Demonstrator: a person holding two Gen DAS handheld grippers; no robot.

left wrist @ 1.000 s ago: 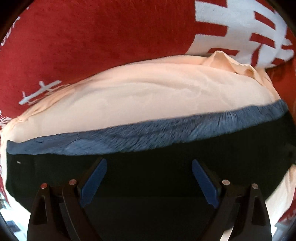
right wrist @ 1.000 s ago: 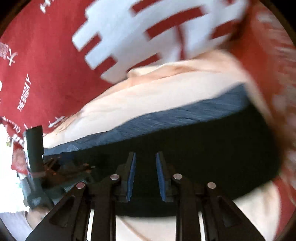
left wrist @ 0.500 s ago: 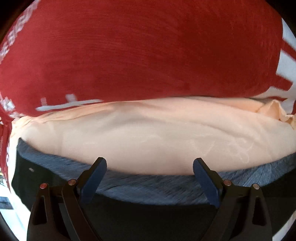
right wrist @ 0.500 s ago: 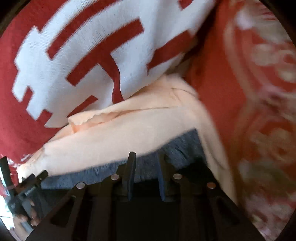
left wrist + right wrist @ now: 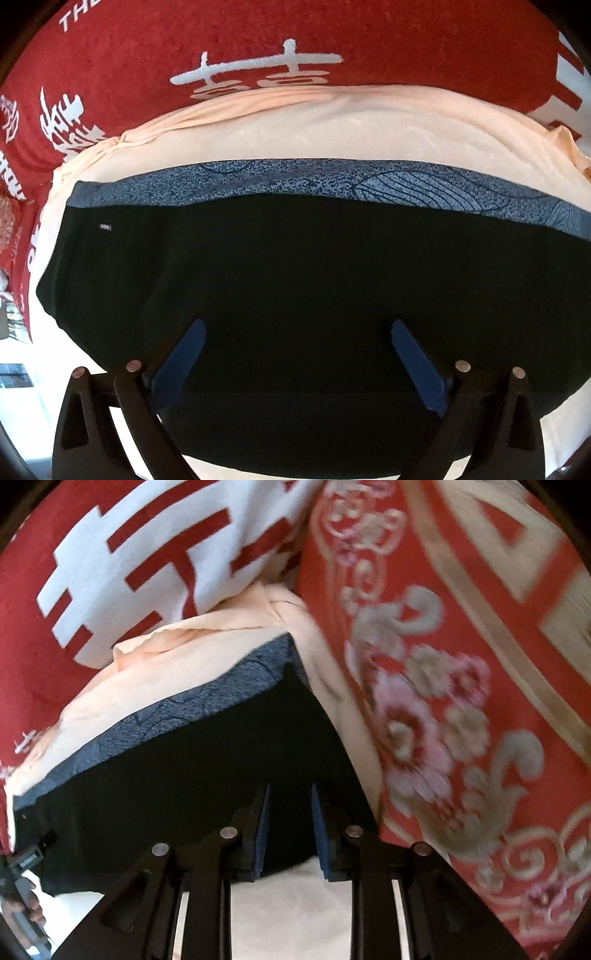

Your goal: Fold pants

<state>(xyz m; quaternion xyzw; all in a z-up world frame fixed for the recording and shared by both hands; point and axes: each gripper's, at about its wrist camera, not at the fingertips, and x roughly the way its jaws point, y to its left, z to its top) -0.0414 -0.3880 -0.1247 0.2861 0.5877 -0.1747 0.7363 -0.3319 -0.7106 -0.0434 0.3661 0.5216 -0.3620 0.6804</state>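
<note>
Black pants (image 5: 295,266) lie flat on the peach cloth (image 5: 332,125); left gripper (image 5: 295,350) spread wide, right gripper (image 5: 288,830) narrowly apart, both empty. Next: grasp an edge to fold.

Red blanket (image 5: 332,33), peach sheet (image 5: 332,129) beneath

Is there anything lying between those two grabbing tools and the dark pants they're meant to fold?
Nothing visible. The left tool hangs open directly over the black pants, and the right tool, fingers close together, sits at their edge. Only peach cloth lies underneath.
</note>
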